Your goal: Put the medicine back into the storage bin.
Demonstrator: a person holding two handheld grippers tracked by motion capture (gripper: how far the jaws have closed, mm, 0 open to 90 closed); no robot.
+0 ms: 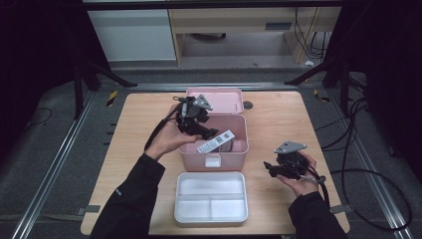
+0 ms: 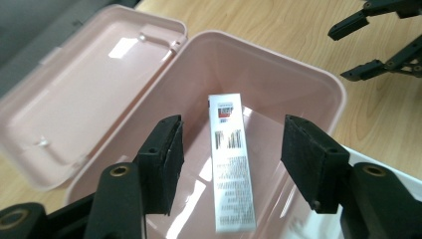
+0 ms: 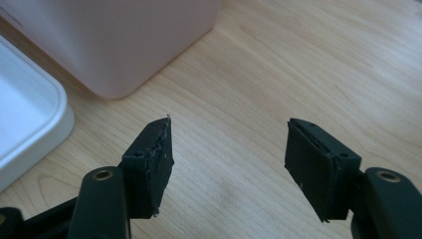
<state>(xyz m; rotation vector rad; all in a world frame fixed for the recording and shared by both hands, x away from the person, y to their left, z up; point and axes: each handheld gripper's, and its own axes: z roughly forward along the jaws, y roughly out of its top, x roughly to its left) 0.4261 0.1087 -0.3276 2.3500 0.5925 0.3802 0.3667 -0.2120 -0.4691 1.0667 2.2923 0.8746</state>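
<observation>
A slim white carton [image 1: 215, 141] with a barcode lies slanted in the open pink box [image 1: 244, 149]. My left gripper [image 1: 209, 133] hovers over the box's left side. In the left gripper view the carton [image 2: 230, 159] sits between the wide-apart jaws of my left gripper [image 2: 232, 134], and neither pad [image 2: 164, 159] touches it. My right gripper [image 1: 268, 168] is open and holds nothing above the bare wood to the right of the box. In the right gripper view, my right gripper [image 3: 229, 134] has only table between its jaws, with the box's corner [image 3: 124, 40] ahead on the left.
The box's lid [image 1: 219, 99] lies folded back behind it. A white divided tray [image 1: 177, 199] sits in front of the box near the table's front edge, and its rim [image 3: 30, 114] also shows in the right gripper view. Cables trail off the table's right side.
</observation>
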